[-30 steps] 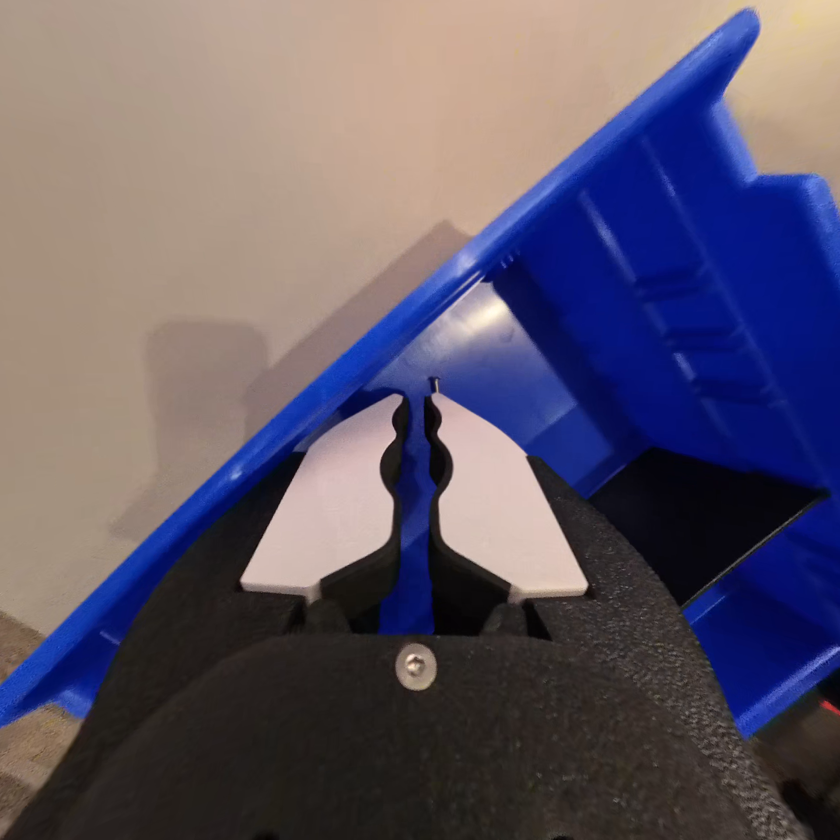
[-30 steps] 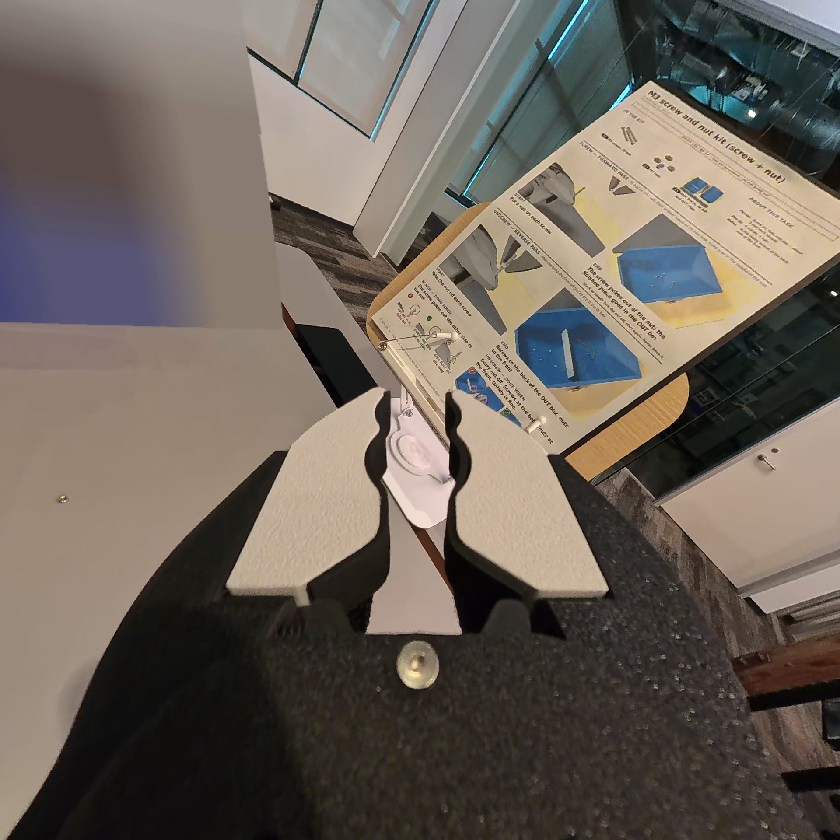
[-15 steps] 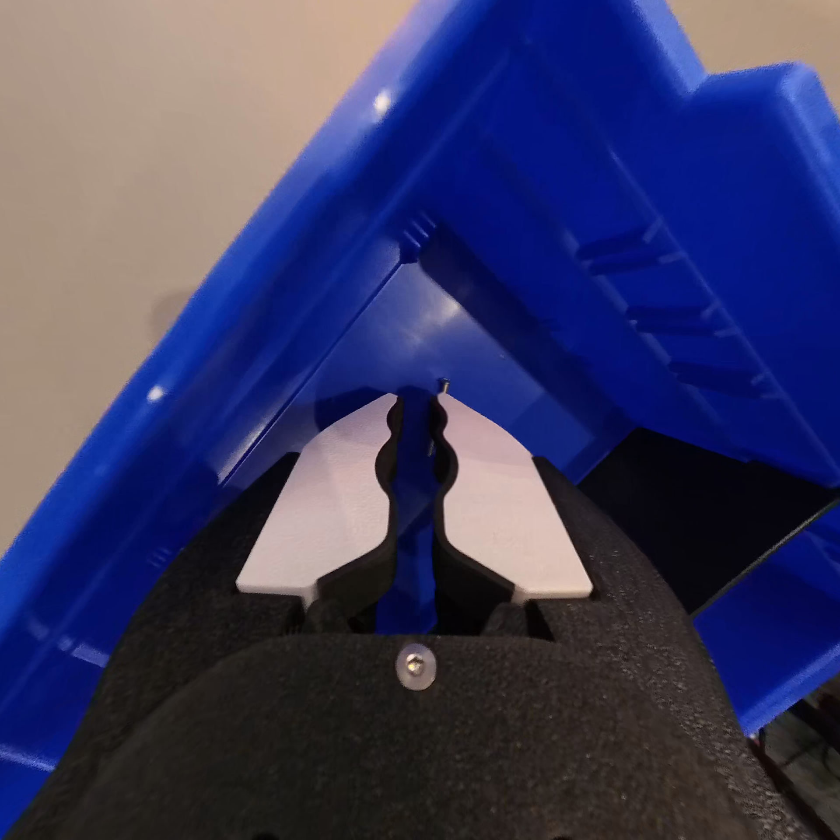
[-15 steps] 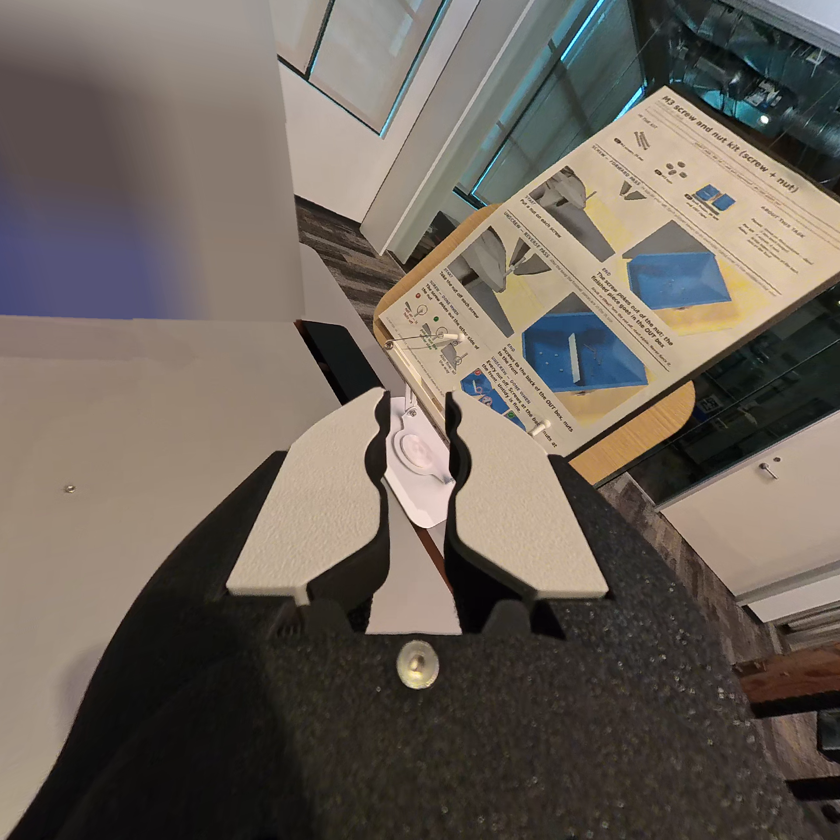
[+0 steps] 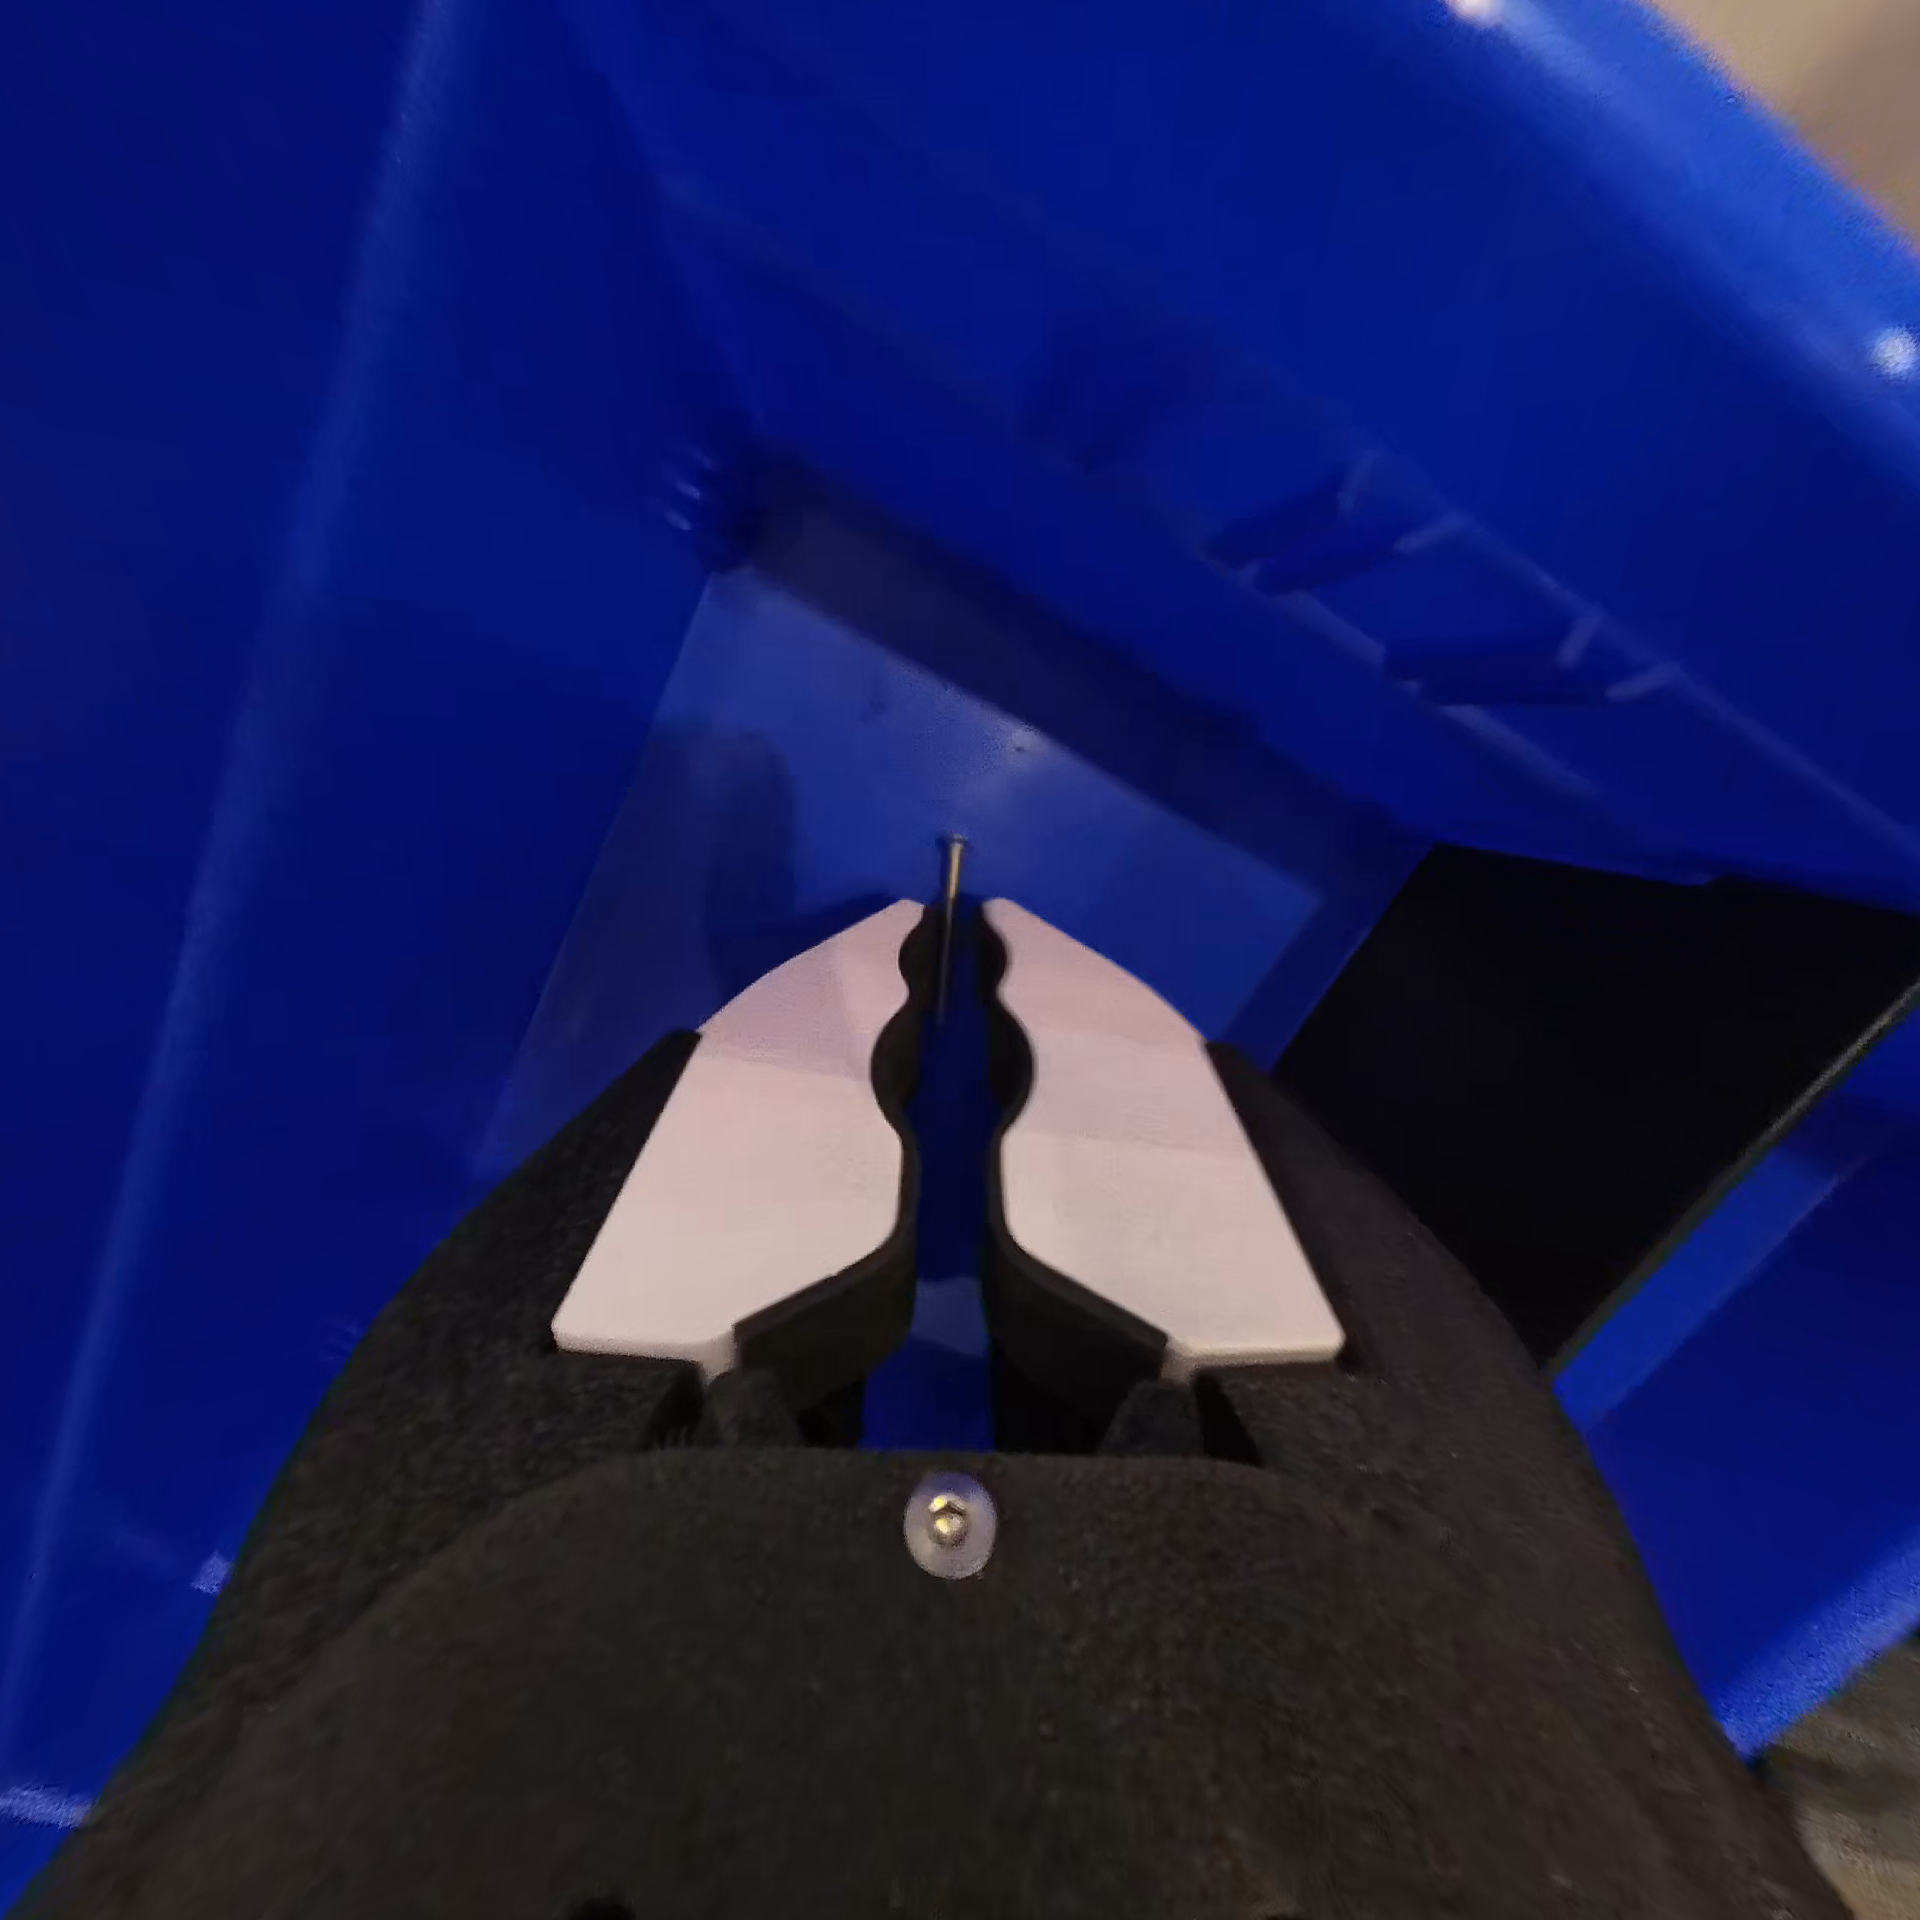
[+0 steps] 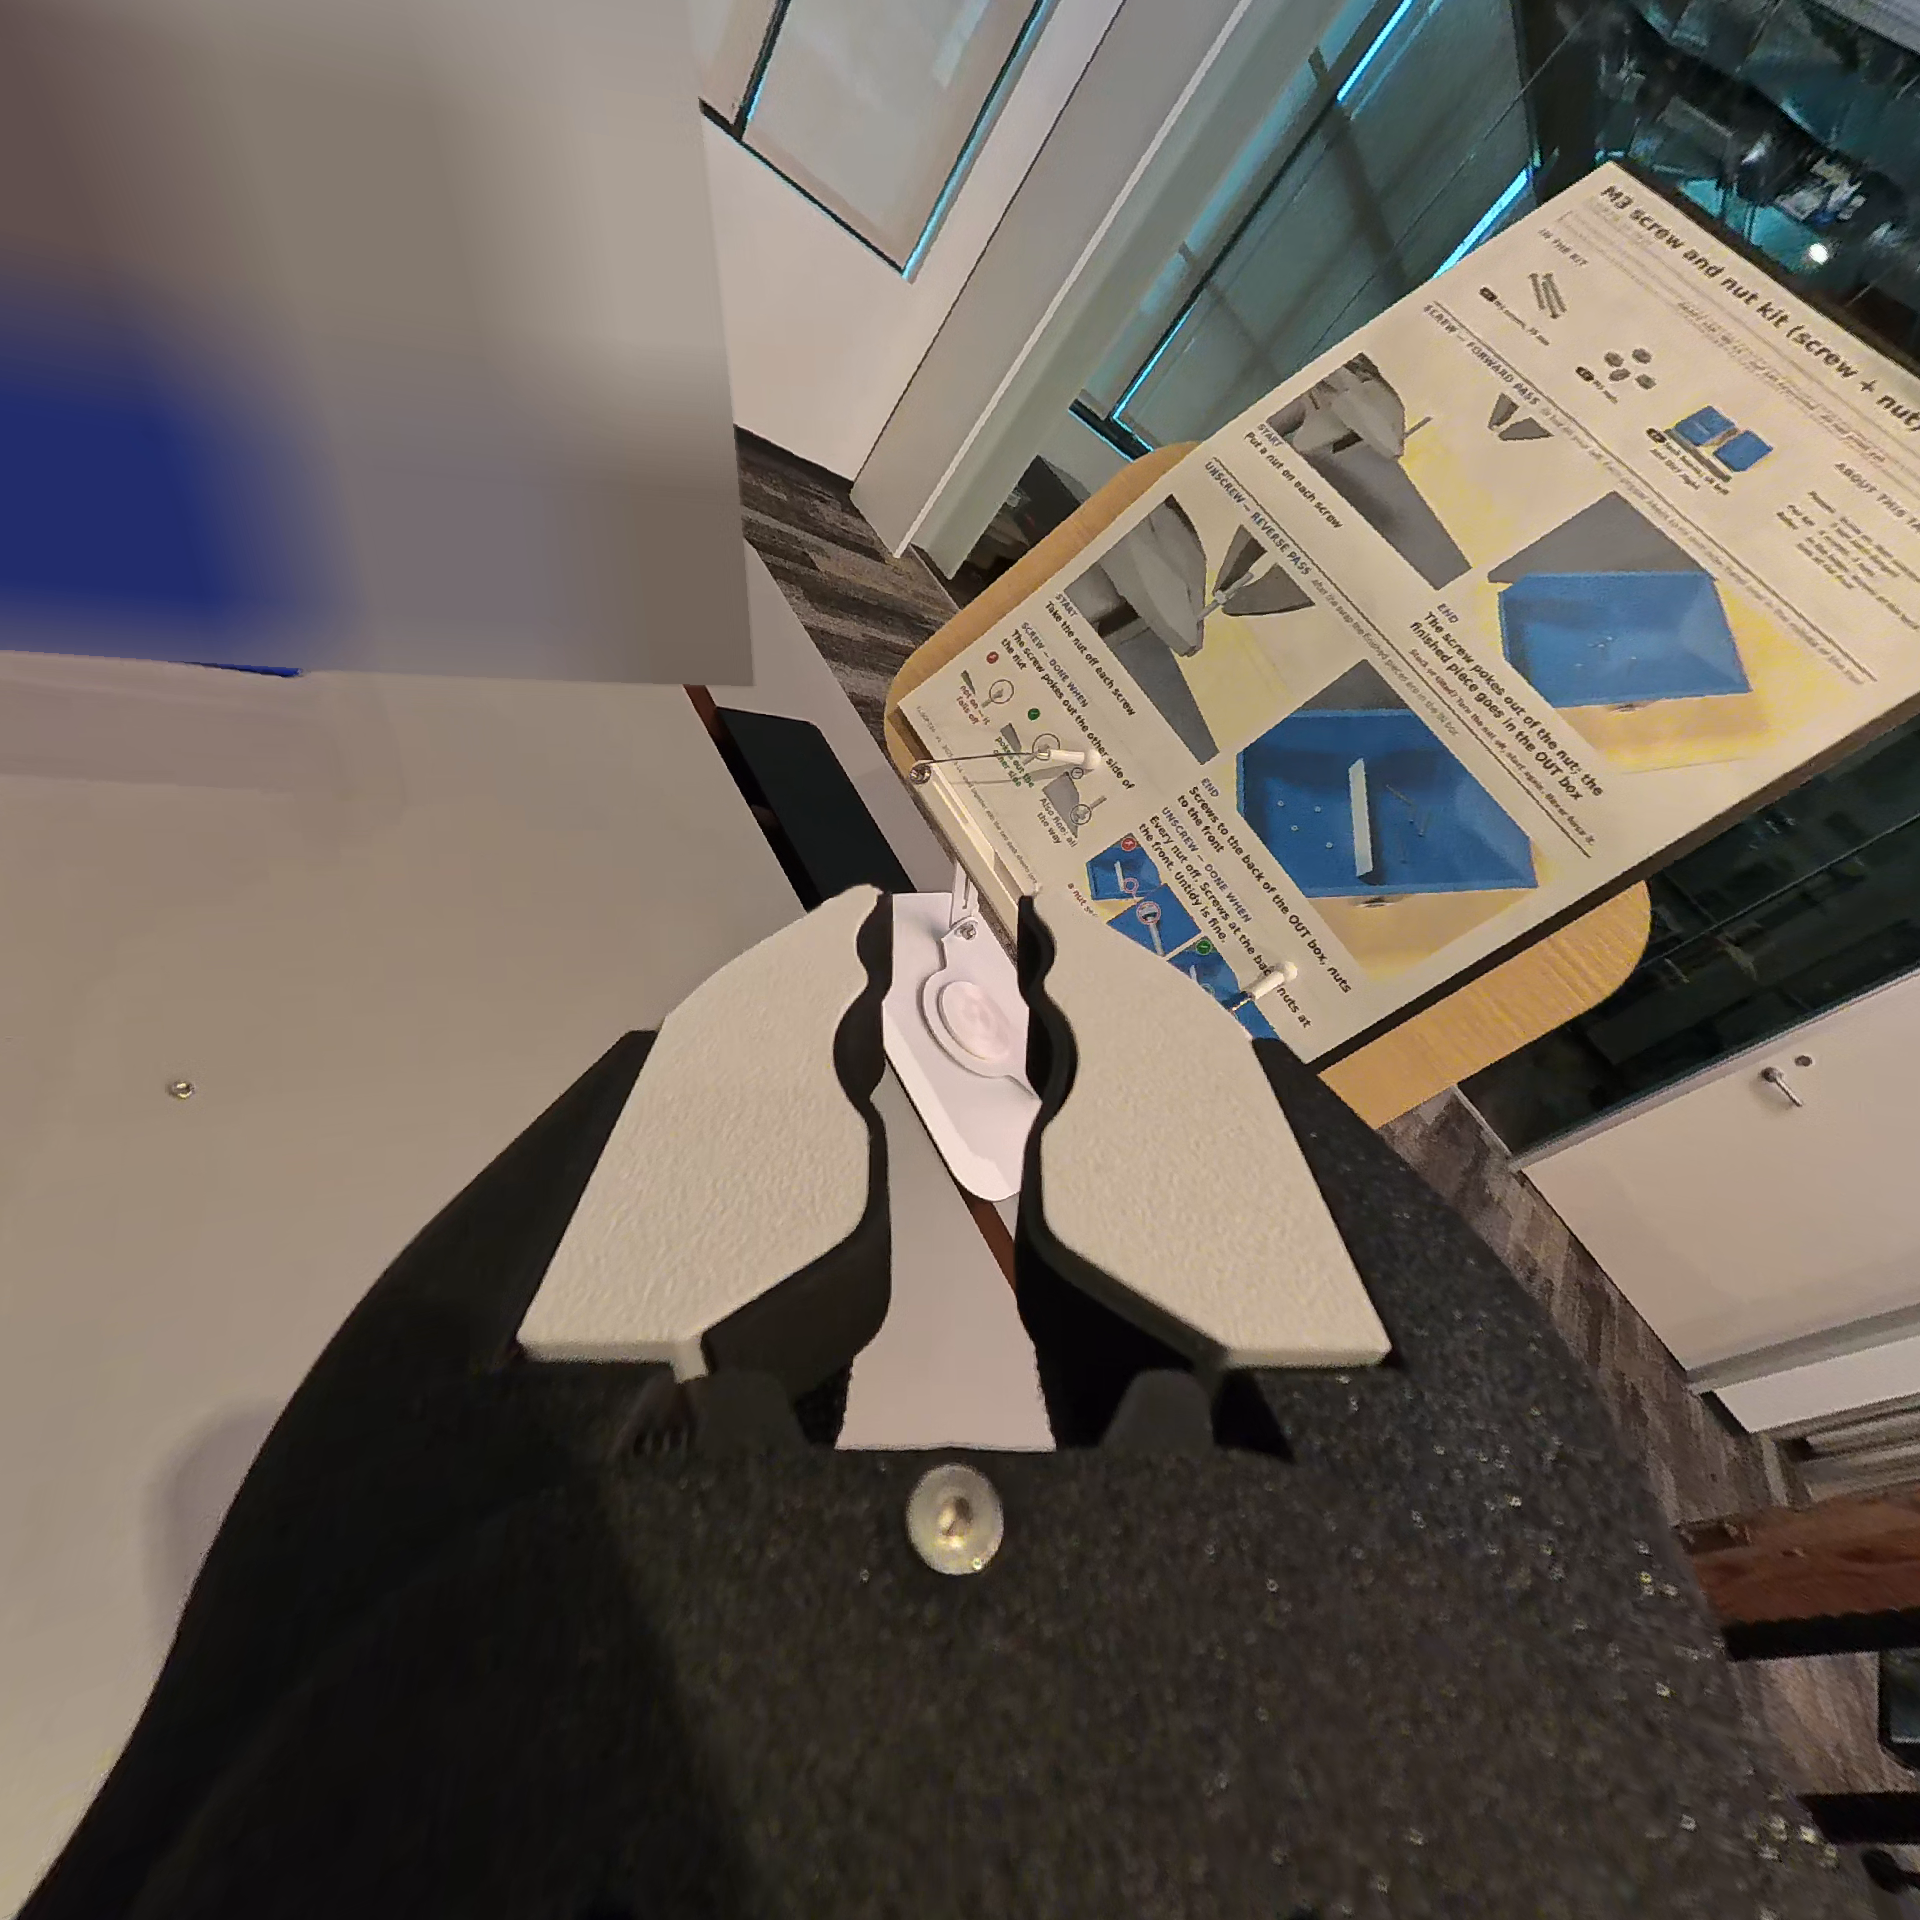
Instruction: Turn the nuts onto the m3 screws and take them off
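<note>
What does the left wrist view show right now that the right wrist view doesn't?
Only the left wrist view shows the blue bin from inside and a thin screw pinched in the nearly closed left claw. Only the right wrist view shows the white table, a small nut lying loose on it, the instruction sheet, and the empty, open right claw. Shared: nothing but a blurred blue patch there, perhaps the bin.

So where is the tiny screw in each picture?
Left wrist view: the M3 screw is mid-picture, pinched at the tips of the left tongs, with its head poking out ahead.
Right wrist view: not in it; the right tongs are open and empty.
Shared landmark: the blue bin fills the left view; the thin blue sliver at the right view's far left is probably the same bin.
</note>
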`<control>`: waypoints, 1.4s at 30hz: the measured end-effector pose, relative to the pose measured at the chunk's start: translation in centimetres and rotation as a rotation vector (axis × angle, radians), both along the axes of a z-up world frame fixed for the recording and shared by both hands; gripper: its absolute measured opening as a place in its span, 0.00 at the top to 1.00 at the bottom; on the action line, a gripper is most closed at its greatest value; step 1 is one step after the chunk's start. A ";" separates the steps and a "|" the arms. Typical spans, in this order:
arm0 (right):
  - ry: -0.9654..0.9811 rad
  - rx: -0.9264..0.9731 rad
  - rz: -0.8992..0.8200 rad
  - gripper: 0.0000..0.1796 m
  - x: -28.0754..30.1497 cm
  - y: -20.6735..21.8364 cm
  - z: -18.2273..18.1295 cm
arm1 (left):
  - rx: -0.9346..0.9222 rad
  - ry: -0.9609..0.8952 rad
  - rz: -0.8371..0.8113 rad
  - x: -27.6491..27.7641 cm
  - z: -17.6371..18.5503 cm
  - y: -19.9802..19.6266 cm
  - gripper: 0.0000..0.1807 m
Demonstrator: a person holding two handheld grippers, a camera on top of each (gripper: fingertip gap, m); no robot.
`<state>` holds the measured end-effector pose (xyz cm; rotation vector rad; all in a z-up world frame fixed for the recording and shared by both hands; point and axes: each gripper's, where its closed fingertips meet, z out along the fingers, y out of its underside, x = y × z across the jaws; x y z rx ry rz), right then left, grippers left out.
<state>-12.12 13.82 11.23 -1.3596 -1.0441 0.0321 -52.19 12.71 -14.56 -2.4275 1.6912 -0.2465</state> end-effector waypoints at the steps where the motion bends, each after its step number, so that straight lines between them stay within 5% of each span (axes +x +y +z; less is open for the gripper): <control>1: -0.003 -0.001 0.003 0.88 -0.1 0.0 -0.1 | 0.009 -0.006 -0.015 0.2 0.0 0.0 0.97; 13: 0.005 -0.024 0.026 0.88 -0.4 0.2 -0.7 | 0.110 0.062 -0.009 -0.5 0.4 1.0 0.99; 22: 0.021 -0.116 0.110 0.88 -3.0 0.6 -3.2 | 0.235 -0.240 0.242 1.3 10.3 2.4 0.99; 28: 0.031 -0.142 0.185 0.88 -5.6 -1.1 -3.8 | 0.340 -0.477 0.203 8.7 17.7 1.1 0.99; 42: 0.457 -0.342 0.263 0.83 -6.4 -5.1 -2.7 | 0.354 -0.944 -0.036 31.9 24.9 -3.9 0.99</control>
